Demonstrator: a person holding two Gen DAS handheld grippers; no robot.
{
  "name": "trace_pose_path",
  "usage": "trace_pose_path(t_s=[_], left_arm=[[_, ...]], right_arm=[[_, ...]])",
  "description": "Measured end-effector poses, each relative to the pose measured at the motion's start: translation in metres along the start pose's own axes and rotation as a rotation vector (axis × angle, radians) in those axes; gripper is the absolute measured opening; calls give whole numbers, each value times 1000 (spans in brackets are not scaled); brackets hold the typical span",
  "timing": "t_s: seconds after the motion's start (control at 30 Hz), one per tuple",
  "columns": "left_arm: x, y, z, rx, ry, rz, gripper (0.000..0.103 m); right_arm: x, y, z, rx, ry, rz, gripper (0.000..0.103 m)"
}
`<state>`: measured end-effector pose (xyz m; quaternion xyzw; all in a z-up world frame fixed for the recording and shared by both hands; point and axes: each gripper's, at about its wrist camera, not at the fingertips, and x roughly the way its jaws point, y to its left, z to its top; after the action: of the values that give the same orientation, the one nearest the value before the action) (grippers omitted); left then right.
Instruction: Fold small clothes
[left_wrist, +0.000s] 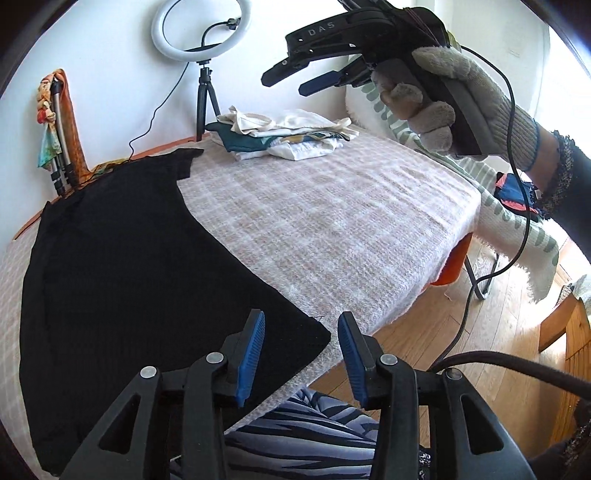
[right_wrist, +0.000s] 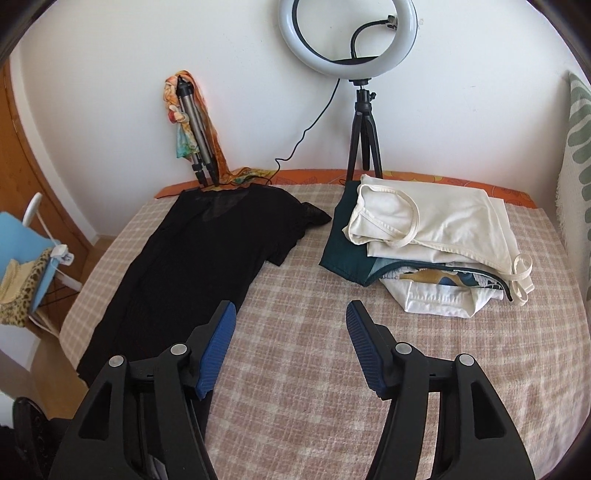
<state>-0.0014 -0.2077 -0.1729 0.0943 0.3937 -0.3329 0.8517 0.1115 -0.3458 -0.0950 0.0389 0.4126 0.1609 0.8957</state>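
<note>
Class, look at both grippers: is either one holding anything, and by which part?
Nothing is held. The left gripper and right gripper are both open and empty above the flat black knitted garment.

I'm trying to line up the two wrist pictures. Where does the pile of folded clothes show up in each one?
Left wrist view: the pile of folded clothes sits upper middle, at the bed's far end, right of the black garment.
Right wrist view: the pile lies right of centre, across from the black garment.
Shared landmark: the ring light on its tripod stands just behind the pile.
</note>
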Motion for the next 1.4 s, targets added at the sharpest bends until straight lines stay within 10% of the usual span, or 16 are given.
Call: trace_pose_path(t_s=[0.3,0.53,0.63,1.23,1.4], left_arm=[[31,-10,-6,29,83,29,42],[37,3,-10,-29,91,12,2],[32,7,-7,-55,75,6,0],[6,28,-12,-148,28,-7,0],[23,11,-11,-96,69,-38,38]], right_arm=[[43,-15,6,86,52,74,62],[92,-8,20,136,116,157,62],[121,-8,25,179,156,171,62],[211,-21,50,350,275,127,62],[194,-20,51,280,273,109,62]])
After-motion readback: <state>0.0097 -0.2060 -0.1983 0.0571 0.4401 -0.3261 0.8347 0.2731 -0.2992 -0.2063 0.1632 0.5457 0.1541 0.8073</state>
